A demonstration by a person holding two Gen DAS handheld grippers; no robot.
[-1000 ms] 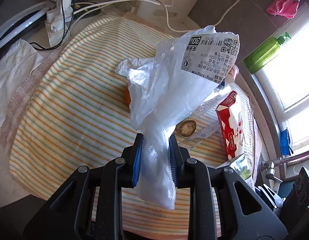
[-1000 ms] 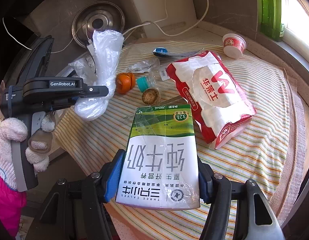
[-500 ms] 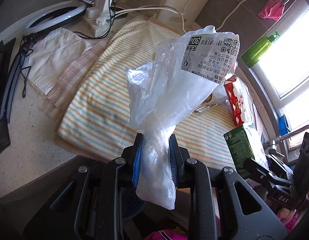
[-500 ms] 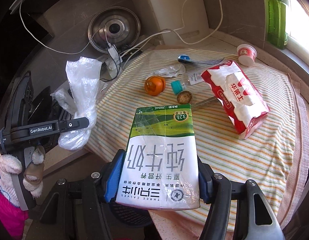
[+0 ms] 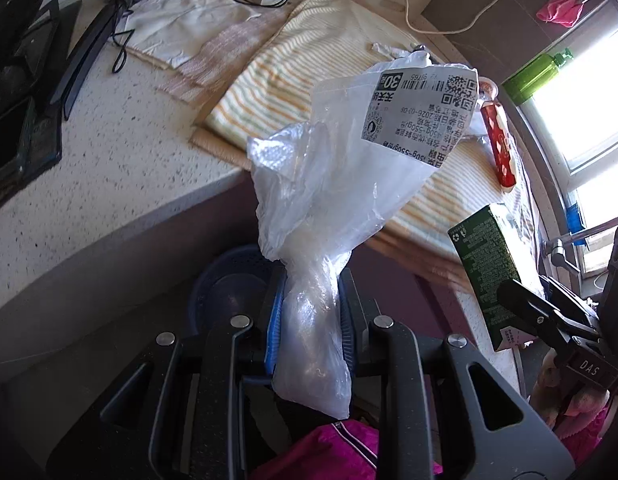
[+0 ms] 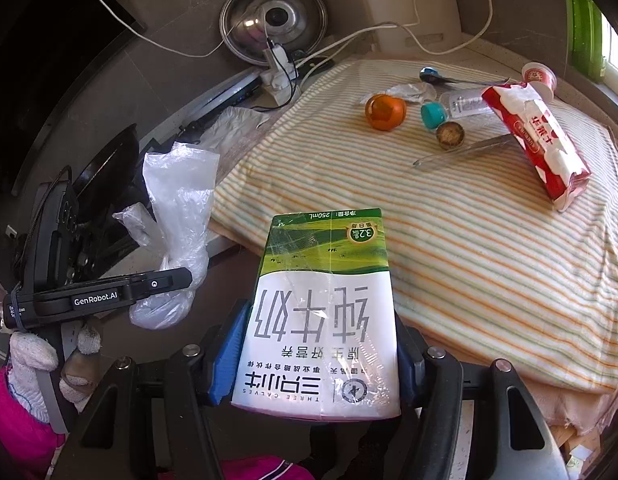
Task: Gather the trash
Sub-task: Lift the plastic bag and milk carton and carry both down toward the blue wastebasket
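Note:
My left gripper (image 5: 311, 320) is shut on a crumpled clear plastic bag (image 5: 341, 184) with a printed label, held off the counter's edge above a blue mesh bin (image 5: 225, 280) on the floor. My right gripper (image 6: 321, 356) is shut on a green and white milk carton (image 6: 325, 304), held in front of the striped cloth (image 6: 469, 232). The carton also shows in the left wrist view (image 5: 485, 264), and the bag in the right wrist view (image 6: 177, 208). On the cloth lie an orange cap (image 6: 385, 111), a teal cap (image 6: 433, 115), a brown round piece (image 6: 449, 135) and a clear bottle (image 6: 465, 104).
A red tissue pack (image 6: 537, 136) and a small cup (image 6: 539, 76) sit at the cloth's right. A power strip with cables (image 6: 279, 72) and a steel lid (image 6: 275, 20) are behind. A green bottle (image 5: 535, 76) stands by the window.
Both grippers have pulled back from the cloth past the counter edge, still holding the bag and the carton. The blue bin has come into view below the left gripper.

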